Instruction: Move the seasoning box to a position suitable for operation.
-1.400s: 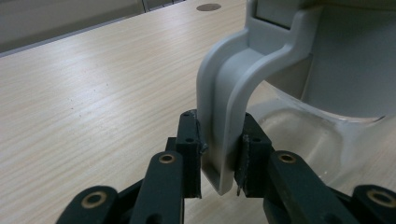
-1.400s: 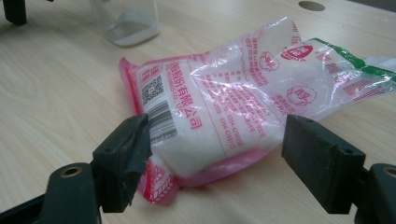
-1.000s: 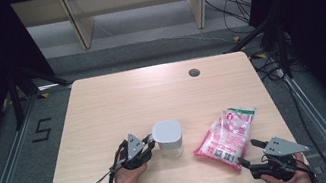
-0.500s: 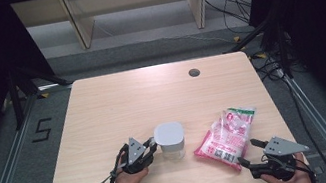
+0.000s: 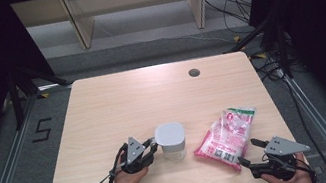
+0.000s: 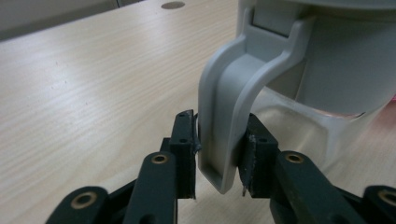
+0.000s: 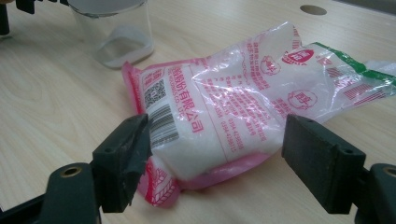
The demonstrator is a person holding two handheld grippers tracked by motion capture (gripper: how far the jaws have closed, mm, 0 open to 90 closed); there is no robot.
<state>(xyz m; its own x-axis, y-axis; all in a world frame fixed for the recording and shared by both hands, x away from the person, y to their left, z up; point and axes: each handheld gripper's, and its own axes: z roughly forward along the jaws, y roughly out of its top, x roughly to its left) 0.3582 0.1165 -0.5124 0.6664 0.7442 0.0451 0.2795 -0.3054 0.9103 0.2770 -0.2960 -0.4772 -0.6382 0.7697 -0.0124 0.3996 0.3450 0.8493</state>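
The jar [image 5: 170, 142] with a grey lid is standing near the front edge of the worktop [image 5: 117, 99]. The left tool [image 5: 152, 145] is reaching to it from the left. In the left gripper view, its jaws have just been opening around the grey latch [image 6: 224, 116], one pad [image 6: 187, 140] a little apart from it. The right tool [image 5: 246, 153], jaws wide apart, is pointing at the pink bag [image 5: 226, 132]; the right gripper view is showing the bag's barcode [image 7: 163, 122].

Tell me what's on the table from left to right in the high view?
Left hand-held gripper → jar with grey lid → pink and white bag → right hand-held gripper.
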